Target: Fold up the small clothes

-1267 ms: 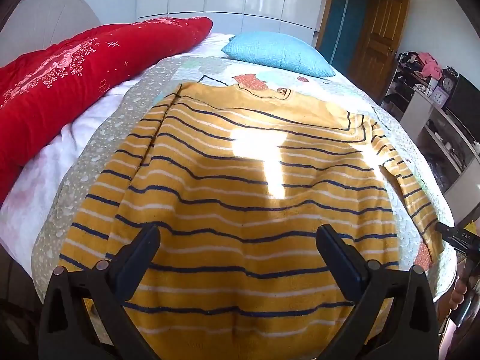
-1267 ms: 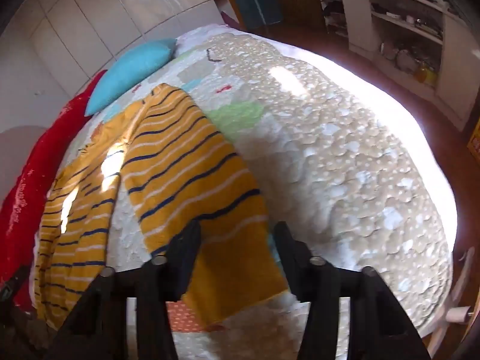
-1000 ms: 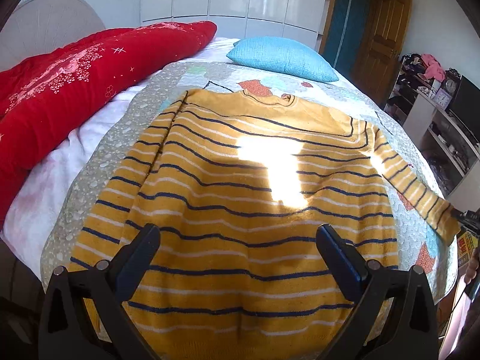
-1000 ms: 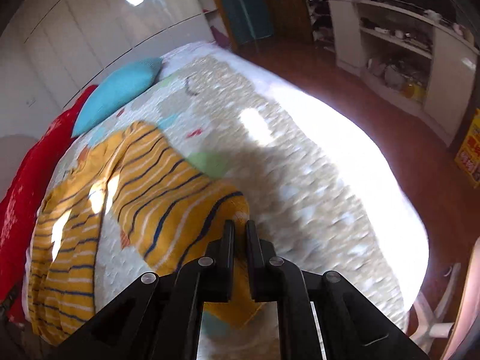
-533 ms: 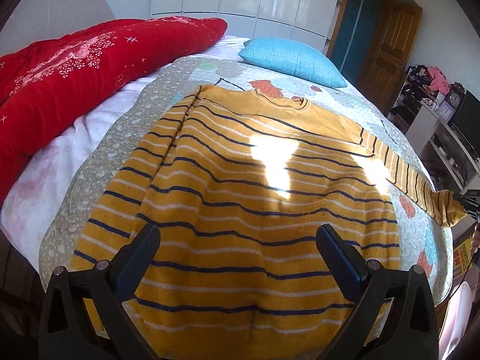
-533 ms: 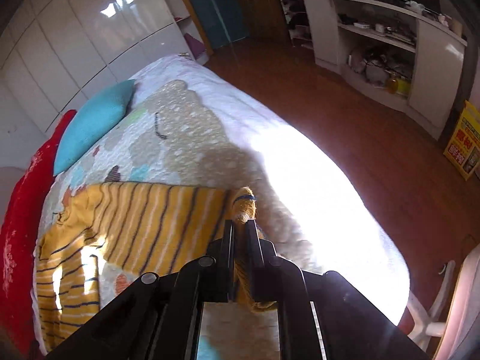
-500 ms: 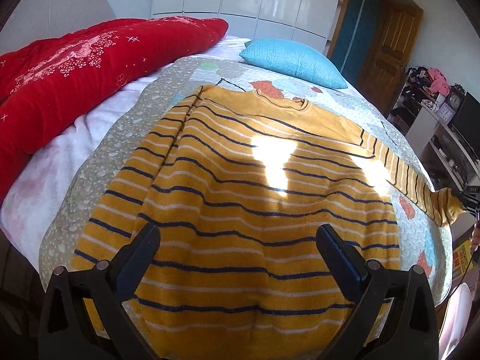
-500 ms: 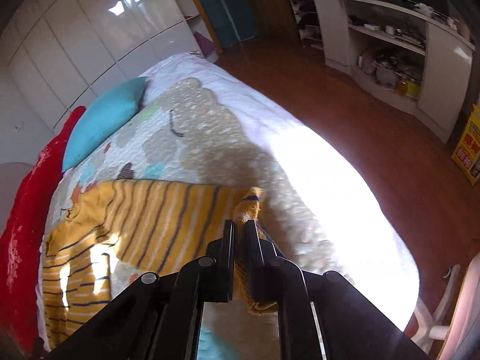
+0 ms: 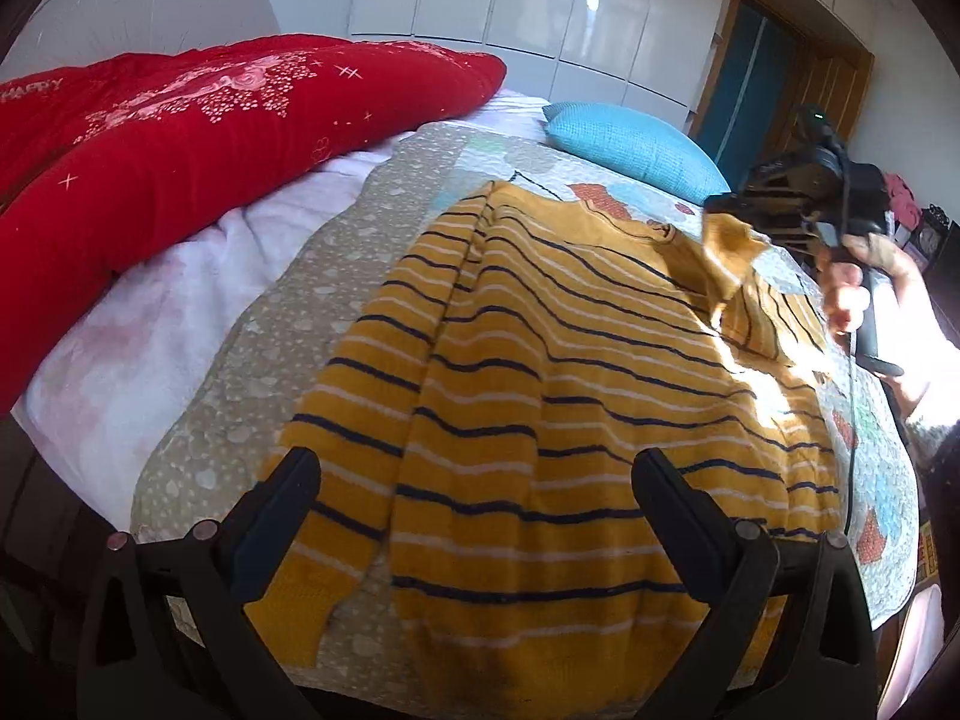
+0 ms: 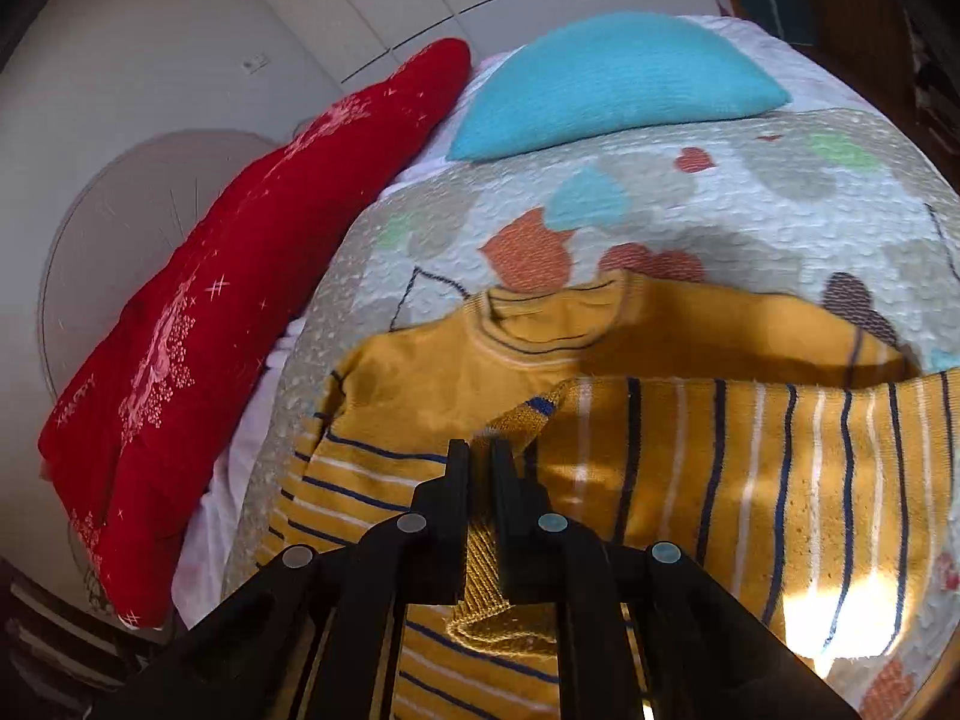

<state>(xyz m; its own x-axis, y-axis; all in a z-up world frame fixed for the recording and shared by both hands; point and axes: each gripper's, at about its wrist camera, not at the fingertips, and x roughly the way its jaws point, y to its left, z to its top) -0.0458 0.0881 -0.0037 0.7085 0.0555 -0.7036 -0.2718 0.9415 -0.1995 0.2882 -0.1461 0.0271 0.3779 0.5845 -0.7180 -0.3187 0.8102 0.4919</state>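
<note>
Only my right wrist view shows the right gripper (image 10: 480, 468) clenched on the sweater (image 9: 540, 372) cuff (image 10: 516, 420); my left gripper (image 9: 474, 480) hangs released. Lower frame: quilt (image 9: 360, 228) on the bed; red blanket (image 9: 180, 132) upper left.

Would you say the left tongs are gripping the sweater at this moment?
No, the left tongs stand wide open above the sweater, with no fabric pinched.

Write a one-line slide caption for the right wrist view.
Right hand-held gripper shut on the cuff of a yellow striped sweater, sleeve raised over its body on the quilted bed.
</note>
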